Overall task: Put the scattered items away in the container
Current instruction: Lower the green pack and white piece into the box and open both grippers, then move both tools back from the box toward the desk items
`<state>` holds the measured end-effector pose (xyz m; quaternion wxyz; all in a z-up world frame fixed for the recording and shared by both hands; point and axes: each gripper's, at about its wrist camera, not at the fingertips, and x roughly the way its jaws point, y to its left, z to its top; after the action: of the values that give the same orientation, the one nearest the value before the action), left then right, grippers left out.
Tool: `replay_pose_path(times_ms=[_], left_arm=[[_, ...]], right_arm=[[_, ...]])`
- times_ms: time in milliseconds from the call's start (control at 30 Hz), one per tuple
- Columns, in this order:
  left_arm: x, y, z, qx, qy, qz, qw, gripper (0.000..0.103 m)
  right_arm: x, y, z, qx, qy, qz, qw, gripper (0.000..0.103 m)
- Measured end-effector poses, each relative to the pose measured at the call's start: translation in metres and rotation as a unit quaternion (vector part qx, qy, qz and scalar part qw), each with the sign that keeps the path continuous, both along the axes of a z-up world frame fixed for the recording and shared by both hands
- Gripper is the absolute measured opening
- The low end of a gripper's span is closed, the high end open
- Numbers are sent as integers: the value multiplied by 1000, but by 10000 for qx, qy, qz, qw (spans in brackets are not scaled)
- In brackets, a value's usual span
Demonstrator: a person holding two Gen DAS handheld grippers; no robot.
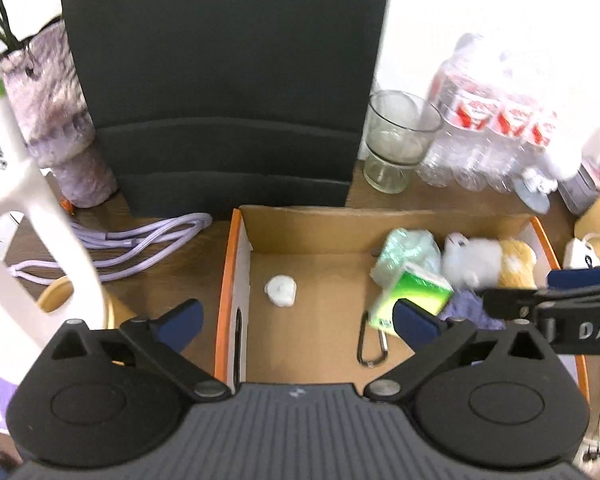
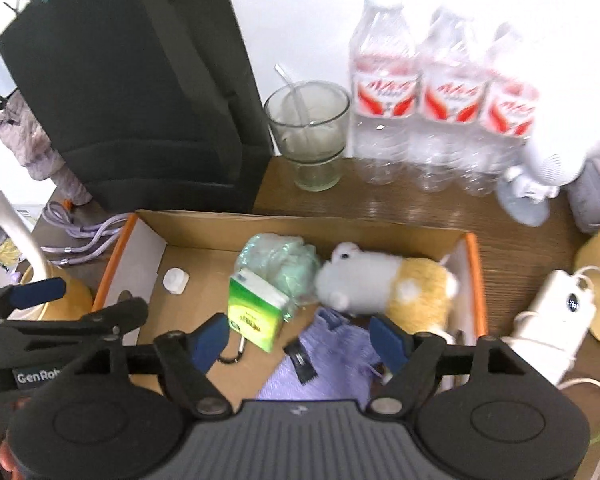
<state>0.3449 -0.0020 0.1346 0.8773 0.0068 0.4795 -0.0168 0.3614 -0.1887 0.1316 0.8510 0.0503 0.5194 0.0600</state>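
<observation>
White wall backed a brown wooden bench [image 2: 512, 248] crowded with a black bag [image 1: 224, 80], a glass [image 2: 310, 132] with a straw, and a pack of water bottles [image 2: 440, 100]. An open cardboard box [image 1: 340, 222] with orange edges sat in front of the bag.

Inside the box, at its left, lay a small white cap [image 1: 281, 290], apart from the rest. Toward the right sat a crumpled pale green bag [image 2: 278, 258], a green tissue pack [image 2: 254, 314] leaning against it, a white and yellow plush [image 2: 384, 282] touching the green bag, a lilac cloth [image 2: 332, 364] in the near corner, and a carabiner [image 1: 372, 342] on the floor of the box, partly under the tissue pack.

Outside the box, a lilac cord [image 1: 140, 240] lay on the bench to its left, near a white jug handle [image 1: 40, 240]. A white device [image 2: 552, 312] with a cable rested to the right.

The left claw [image 1: 298, 318] hung over the box's left wall with its fingers [image 1: 180, 320] spread wide and nothing between them. The right claw [image 2: 300, 340] hung above the lilac cloth and tissue pack, fingers also apart and gripping nothing. Both views were somewhat blurred.
</observation>
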Motion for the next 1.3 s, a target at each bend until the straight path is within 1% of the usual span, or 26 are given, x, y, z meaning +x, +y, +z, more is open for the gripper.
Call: replay_pose_path(times_ms=[100, 200, 300, 400, 467, 567, 667, 767, 833, 933, 1033, 1100, 1133, 1233, 1300], left_arm=[[-15, -8, 9, 172, -25, -85, 9998, 103], [-30, -13, 18, 250, -160, -53, 9995, 103], [-41, -17, 21, 202, -222, -43, 9995, 103], [-50, -19, 24, 197, -315, -24, 9993, 103], [-61, -19, 28, 92, -527, 3, 9986, 103], [-85, -18, 26, -64, -1024, 77, 9947, 103], [-107, -21, 19, -42, -1509, 105, 9885, 103], [-133, -20, 12, -147, -2086, 87, 9779, 103], [-152, -18, 6, -310, -2379, 67, 9708, 103], [-174, -18, -4, -377, -2690, 56, 9624, 103], [-198, -22, -14, -302, -3117, 114, 9496, 103], [-209, -28, -19, -171, -3390, 203, 9404, 103], [-213, -30, -20, -100, -3467, 201, 9377, 103], [-218, -35, -22, -23, -3550, 151, 9347, 103], [-220, -35, -24, -85, -3521, 64, 9359, 103]], right_arm=[[-17, -6, 16, -27, -95, 2, 10000, 80], [-32, -8, 24, -72, -178, -7, 9998, 81], [-45, -7, 25, -101, -271, -40, 9996, 83], [-55, -10, 22, -113, -343, -68, 9993, 83], [-66, -13, 22, -86, -525, -141, 9985, 83], [-89, -14, 19, -71, -985, -171, 9950, 83], [-111, -12, 12, -172, -1422, -142, 9896, 83], [-133, -9, 5, -317, -1878, -118, 9816, 83], [-149, -11, -2, -261, -2145, -111, 9763, 84], [-173, -15, -15, -41, -2451, -124, 9694, 84], [-197, -19, -26, 135, -2822, -124, 9592, 84], [-208, -21, -33, 205, -3040, -90, 9524, 84], [-212, -21, -37, 228, -3116, -93, 9499, 84], [-219, -26, -43, 336, -3184, -129, 9473, 84], [-224, -28, -45, 358, -3171, -194, 9475, 84]])
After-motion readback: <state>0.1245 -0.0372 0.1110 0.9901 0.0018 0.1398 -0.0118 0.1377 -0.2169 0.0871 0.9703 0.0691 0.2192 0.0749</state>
